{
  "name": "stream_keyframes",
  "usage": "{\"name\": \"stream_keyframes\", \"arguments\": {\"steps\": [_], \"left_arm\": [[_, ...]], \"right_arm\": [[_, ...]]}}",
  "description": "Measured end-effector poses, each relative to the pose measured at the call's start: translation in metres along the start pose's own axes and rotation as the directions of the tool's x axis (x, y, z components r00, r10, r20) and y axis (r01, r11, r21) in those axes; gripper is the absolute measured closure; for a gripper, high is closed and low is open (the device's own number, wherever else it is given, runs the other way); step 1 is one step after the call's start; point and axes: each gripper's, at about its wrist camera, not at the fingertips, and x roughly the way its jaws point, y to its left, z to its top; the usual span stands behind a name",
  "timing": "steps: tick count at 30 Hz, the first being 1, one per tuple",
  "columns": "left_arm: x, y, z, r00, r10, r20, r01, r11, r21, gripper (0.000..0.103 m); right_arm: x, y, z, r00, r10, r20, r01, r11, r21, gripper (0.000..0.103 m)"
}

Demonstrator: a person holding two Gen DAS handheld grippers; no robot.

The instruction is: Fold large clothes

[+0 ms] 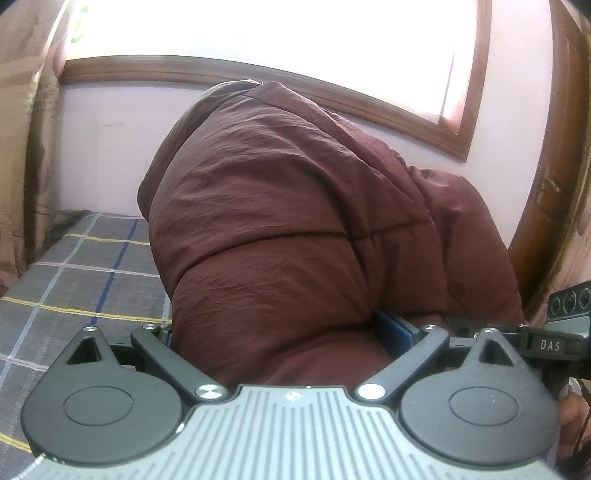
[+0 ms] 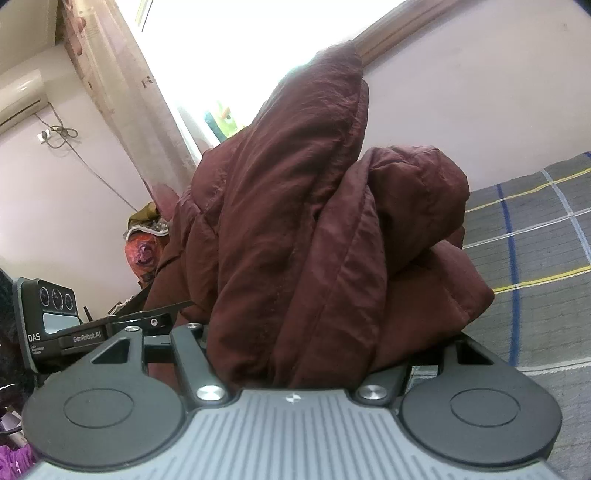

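A maroon puffer jacket (image 1: 280, 221) fills the middle of the left wrist view and bulges up over the bed. My left gripper (image 1: 284, 332) is shut on a thick bunch of it; the fabric hides the fingertips, only a blue pad (image 1: 400, 328) shows. In the right wrist view the same jacket (image 2: 295, 240) stands bunched and folded over itself. My right gripper (image 2: 295, 343) is shut on its lower fold, fingertips buried in cloth. The other gripper shows at the right edge of the left wrist view (image 1: 554, 332) and at the left of the right wrist view (image 2: 74, 325).
The jacket lies on a grey plaid bedsheet (image 1: 74, 277), also seen in the right wrist view (image 2: 535, 240). A wood-framed window (image 1: 258, 29) and pale wall stand behind. A wooden door (image 1: 554, 184) is to the right. A curtain (image 2: 140, 110) and clutter (image 2: 144, 240) stand at the left.
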Motion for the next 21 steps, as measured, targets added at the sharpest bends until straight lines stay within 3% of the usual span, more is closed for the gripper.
{"name": "stream_keyframes", "arguments": {"steps": [21], "left_arm": [[-0.014,0.010,-0.003,1.000,0.009,0.025,-0.009,1.000,-0.018,0.008]], "right_arm": [[-0.006,-0.021,0.011,1.000,0.023,-0.004,-0.023,0.999,-0.034,0.037]]}}
